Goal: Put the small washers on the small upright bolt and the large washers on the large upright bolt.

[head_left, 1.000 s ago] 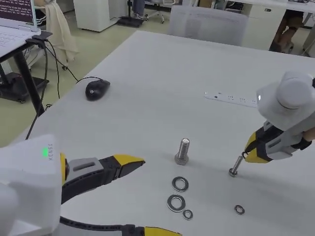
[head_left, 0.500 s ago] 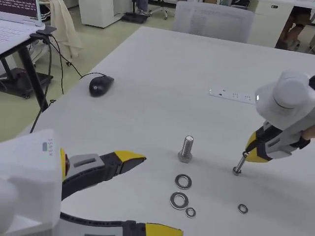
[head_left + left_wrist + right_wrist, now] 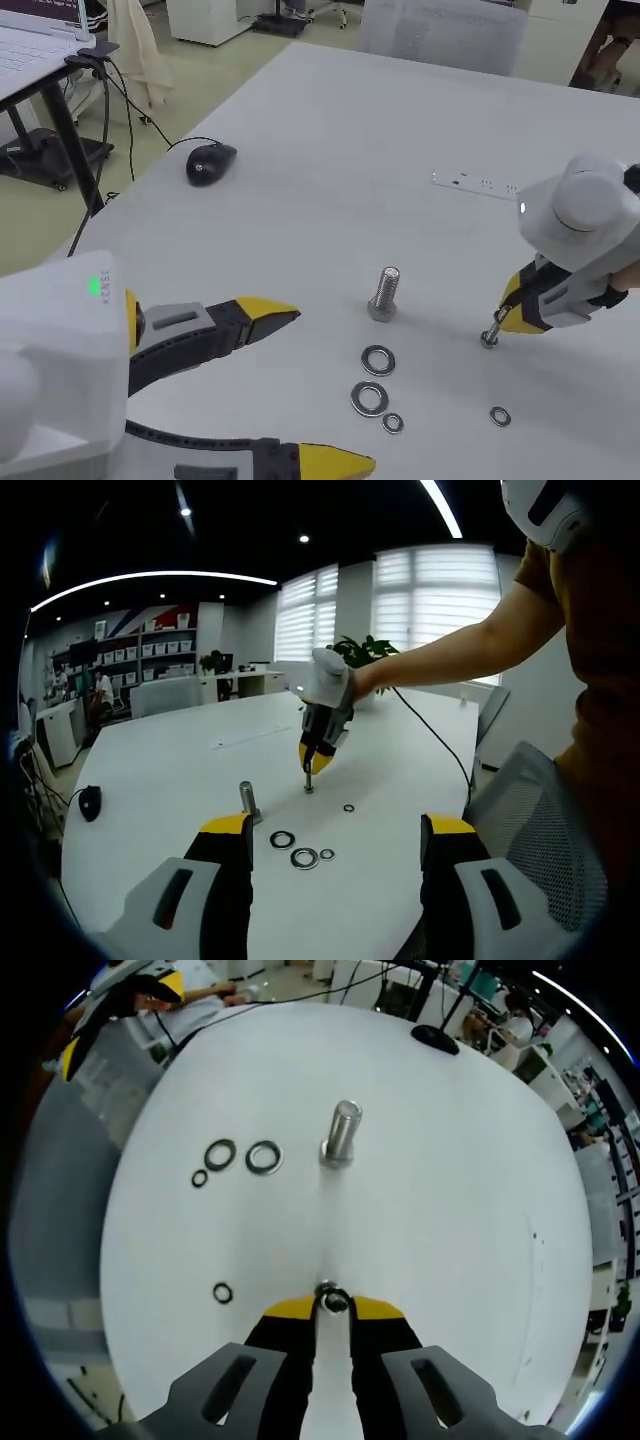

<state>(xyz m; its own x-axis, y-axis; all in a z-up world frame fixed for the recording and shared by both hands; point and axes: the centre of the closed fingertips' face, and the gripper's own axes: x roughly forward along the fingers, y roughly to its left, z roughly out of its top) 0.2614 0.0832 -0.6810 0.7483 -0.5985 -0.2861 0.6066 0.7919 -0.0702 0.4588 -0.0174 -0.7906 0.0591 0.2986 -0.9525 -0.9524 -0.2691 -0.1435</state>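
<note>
Head view had the left gripper [image 3: 318, 390] nearest, at 7 o'clock of the picture, its jaws wide apart and holding nothing. Beyond it, four washers lay flat on the counter [image 3: 300, 150]. A small washer [image 3: 392, 423] sat just beside the nearer large washer [image 3: 369, 398], and the farther large washer [image 3: 377, 360] lay at 12 o'clock of that one. A second small washer [image 3: 500, 416] lay well apart at 3 o'clock. The large bolt [image 3: 385, 293] stood upright at 12 o'clock of the large washers, its shank bare. At 3 o'clock of it, the right gripper [image 3: 503, 318] had its jaws narrow, pinched on the upper end of the small bolt [image 3: 490, 338], whose head rested on the counter. Right gripper view showed a ring-like shape between the tips. Whether it was a washer or the bolt's own end could not be told. Judged from this, no washer was yet seated on the large bolt, all four loose ones were left to place, and the small bolt looked to be at the standing-up step.
</note>
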